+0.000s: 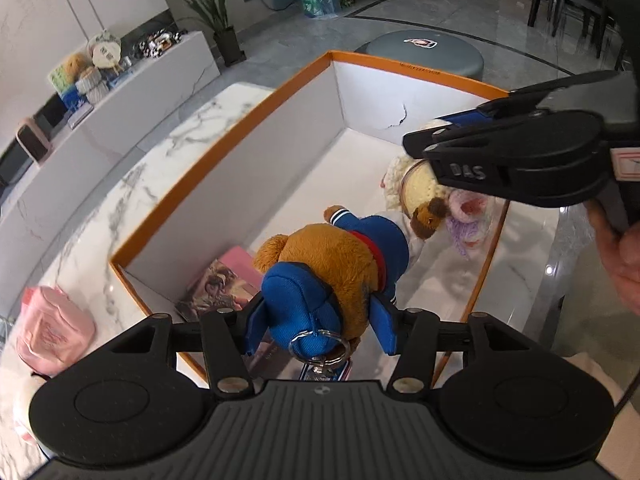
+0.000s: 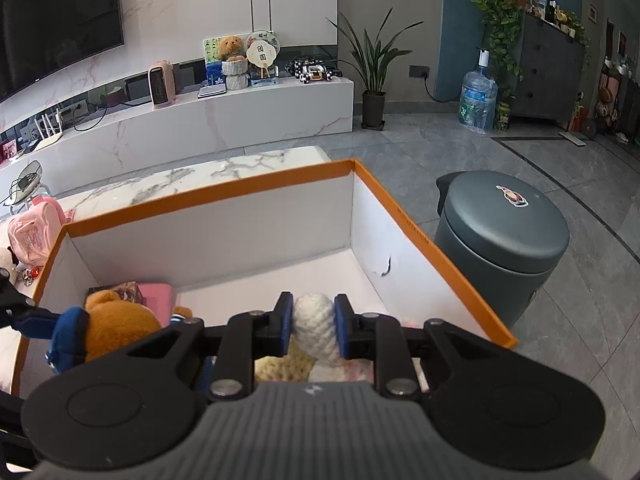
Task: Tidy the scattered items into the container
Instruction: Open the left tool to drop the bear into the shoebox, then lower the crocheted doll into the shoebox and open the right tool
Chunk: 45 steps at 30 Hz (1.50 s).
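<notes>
An orange-rimmed white box [image 1: 256, 104] stands on a marble table; it also shows in the right wrist view [image 2: 208, 196]. My left gripper [image 1: 316, 320] is shut on a brown teddy bear [image 1: 332, 256] in a blue cap and jacket, held over the box. My right gripper [image 2: 313, 328] is shut on a cream crocheted doll [image 2: 314, 320], also over the box. In the left wrist view the right gripper [image 1: 424, 136] holds the doll [image 1: 416, 188] at the box's right side. A pink book [image 1: 224, 284] lies inside the box.
A pink pouch [image 1: 52, 328] lies on the marble table [image 1: 120, 208] left of the box. A grey round stool [image 2: 504, 236] stands on the floor beyond the box's right side. A low white TV bench [image 2: 224, 116] runs along the wall.
</notes>
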### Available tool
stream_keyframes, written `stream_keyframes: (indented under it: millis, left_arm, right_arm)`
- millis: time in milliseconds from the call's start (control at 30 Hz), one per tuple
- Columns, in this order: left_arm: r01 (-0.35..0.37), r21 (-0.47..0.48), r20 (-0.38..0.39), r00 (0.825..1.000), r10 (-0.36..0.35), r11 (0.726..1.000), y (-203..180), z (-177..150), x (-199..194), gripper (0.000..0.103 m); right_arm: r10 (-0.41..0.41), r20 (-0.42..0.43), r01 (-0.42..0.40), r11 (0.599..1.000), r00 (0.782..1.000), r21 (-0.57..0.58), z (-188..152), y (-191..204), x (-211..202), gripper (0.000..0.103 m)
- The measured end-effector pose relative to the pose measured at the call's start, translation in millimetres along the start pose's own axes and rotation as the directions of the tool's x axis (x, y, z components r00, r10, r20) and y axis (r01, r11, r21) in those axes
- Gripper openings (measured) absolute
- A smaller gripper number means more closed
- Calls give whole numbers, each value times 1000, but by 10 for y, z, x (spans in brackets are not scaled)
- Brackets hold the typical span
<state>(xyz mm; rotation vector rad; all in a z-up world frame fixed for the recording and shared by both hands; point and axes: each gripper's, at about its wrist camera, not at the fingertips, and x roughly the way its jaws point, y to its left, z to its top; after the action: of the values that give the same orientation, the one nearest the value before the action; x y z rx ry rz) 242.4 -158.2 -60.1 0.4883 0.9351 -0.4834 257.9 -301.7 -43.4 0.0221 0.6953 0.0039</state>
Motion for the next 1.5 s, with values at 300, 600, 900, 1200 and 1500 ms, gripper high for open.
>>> stream_keyframes:
  millis: [300,600,900,1200,1500]
  left_arm:
    - [43,-102,-7,999,-44,994,140,-30,40,72]
    - [39,-108,30,999,-36,993,177,-87,-100,72]
    - [1,-214,89,996,19,977,393,-108,-334,52]
    - [-75,-289,119,986,114,954,590,-172,-536,52]
    - [-75,-287,109,988,110,955,624,-252,-563,52]
  right_arm:
    - [16,0,-16,1000,1000,13,-17,-30,-31,24]
    - [26,-9,-26,1000,1000,17,-19,-40,-19,24]
    - [135,28,-136,990,990,27,99,96,-248,24]
    - [319,21,-319,948,948,19,172,345,-413,24]
    - [343,-76,-341,939,936,37,19,491,-258,24]
